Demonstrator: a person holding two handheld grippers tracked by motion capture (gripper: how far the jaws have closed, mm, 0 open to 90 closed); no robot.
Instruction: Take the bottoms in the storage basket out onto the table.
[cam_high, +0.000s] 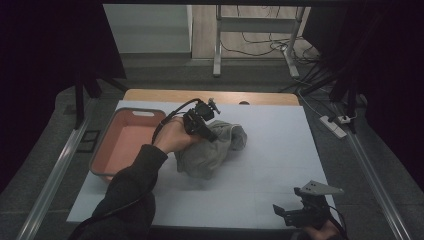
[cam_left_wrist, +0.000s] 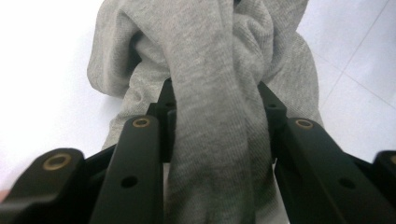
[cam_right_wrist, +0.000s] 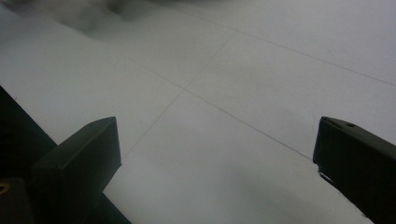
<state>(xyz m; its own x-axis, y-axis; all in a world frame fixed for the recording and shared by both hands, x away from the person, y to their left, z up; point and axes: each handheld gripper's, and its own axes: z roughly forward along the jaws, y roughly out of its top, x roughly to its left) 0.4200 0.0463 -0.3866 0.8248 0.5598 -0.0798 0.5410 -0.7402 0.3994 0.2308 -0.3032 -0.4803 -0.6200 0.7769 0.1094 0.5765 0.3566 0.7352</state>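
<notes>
The left tongs (cam_left_wrist: 215, 116) are clenched on a grey cloth (cam_left_wrist: 210, 74): in the left gripper view a thick twisted fold of it runs down between the two black jaws, which press it from both sides, and the rest of the cloth bunches up beyond the tips over the white sheet (cam_left_wrist: 42, 60). In the high view the left tongs (cam_high: 212, 134) sit at the top of the crumpled cloth (cam_high: 212, 150), held by the left hand (cam_high: 172, 136) with a dark sleeve (cam_high: 132, 185) reaching in from the bottom edge and a black cable looping up behind the hand. The cloth lies near the middle of the sheet (cam_high: 270, 165), just right of a pink tray (cam_high: 125, 142) that stands at the sheet's left edge. The right tongs (cam_right_wrist: 215, 154) are released, their jaws well apart over bare sheet (cam_right_wrist: 243, 70) with faint fold lines crossing it, nothing between them. In the high view the right tongs (cam_high: 280, 212) hover at the near right corner of the sheet, well apart from the cloth, with a grey three-cornered plate on top. The sheet covers a wooden desk (cam_high: 210, 96), whose far edge shows beyond it.
</notes>
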